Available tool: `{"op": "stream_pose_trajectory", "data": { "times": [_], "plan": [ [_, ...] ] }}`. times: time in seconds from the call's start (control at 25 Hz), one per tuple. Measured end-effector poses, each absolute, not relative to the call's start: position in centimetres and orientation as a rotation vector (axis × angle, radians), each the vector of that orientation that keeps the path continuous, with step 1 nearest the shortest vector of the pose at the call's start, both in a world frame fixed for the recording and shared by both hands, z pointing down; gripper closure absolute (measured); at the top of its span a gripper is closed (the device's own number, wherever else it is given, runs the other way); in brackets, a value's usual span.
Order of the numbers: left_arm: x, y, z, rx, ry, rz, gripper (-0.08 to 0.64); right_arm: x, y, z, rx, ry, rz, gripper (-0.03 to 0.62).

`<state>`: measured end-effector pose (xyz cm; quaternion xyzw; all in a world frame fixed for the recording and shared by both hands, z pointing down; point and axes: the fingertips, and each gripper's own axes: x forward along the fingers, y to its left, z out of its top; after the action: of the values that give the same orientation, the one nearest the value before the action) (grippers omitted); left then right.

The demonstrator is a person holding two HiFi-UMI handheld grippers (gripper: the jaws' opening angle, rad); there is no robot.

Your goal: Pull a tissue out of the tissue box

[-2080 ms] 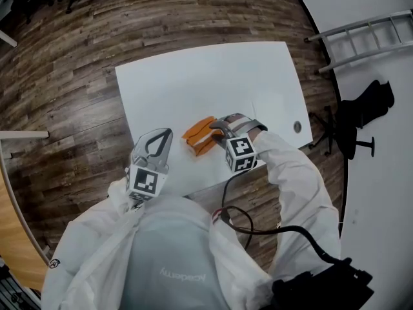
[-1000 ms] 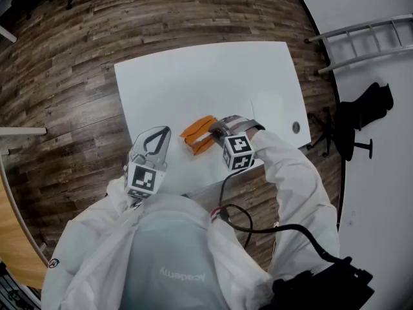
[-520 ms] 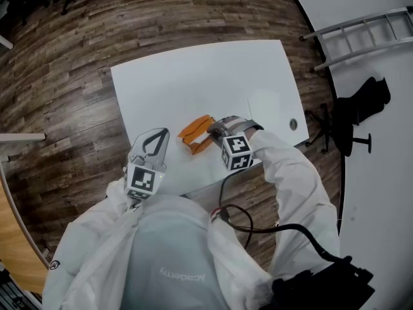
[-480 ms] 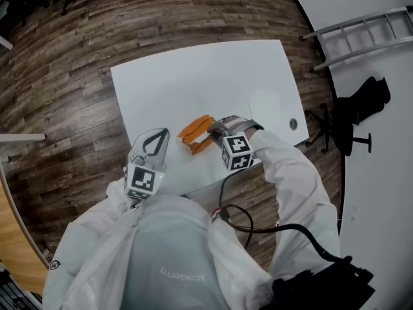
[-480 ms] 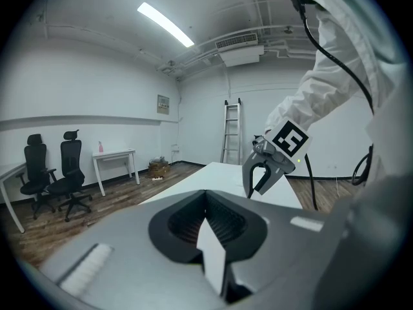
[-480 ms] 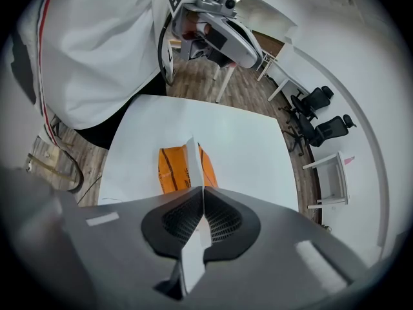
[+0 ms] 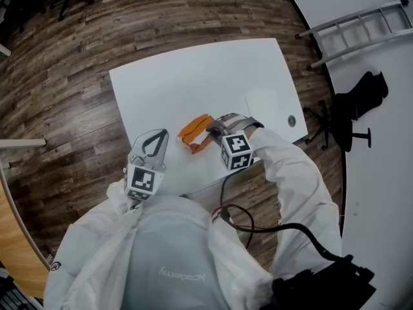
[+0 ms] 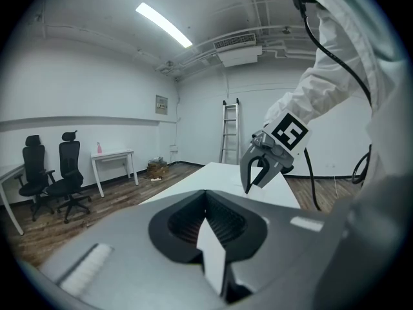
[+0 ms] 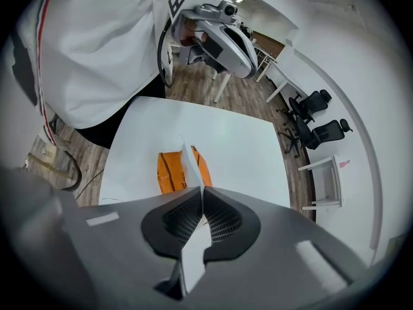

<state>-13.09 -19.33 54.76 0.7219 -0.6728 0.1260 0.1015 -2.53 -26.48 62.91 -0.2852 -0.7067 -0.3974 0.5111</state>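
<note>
The right gripper [image 9: 202,191] has its fingers clamped on a white tissue [image 9: 191,165] that rises from the orange tissue box [image 9: 169,173] on the white surface [image 9: 226,137]. A straight, steady upward pull seems best, since the light box may lift too. The left gripper [image 8: 206,194] hovers nearby, fingers together and empty. Office chairs [image 9: 328,131] and a ladder [image 8: 230,134] stand well clear.

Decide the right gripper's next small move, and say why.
Probably raise the right gripper straight up: its jaws are shut on the tissue, whose lower end sits in the orange tissue box on the white table, not yet pulled free.
</note>
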Motion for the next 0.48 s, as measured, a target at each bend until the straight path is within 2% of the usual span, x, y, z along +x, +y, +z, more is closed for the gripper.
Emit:
{"op": "stream_pose_trajectory", "data": {
  "times": [0.48],
  "plan": [
    [-12.8, -19.5, 54.3, 2.173, -1.974, 0.391, 0.56, -3.2, -26.2, 60.3, -0.645, -1.737, -0.989, 0.588]
  ]
}}
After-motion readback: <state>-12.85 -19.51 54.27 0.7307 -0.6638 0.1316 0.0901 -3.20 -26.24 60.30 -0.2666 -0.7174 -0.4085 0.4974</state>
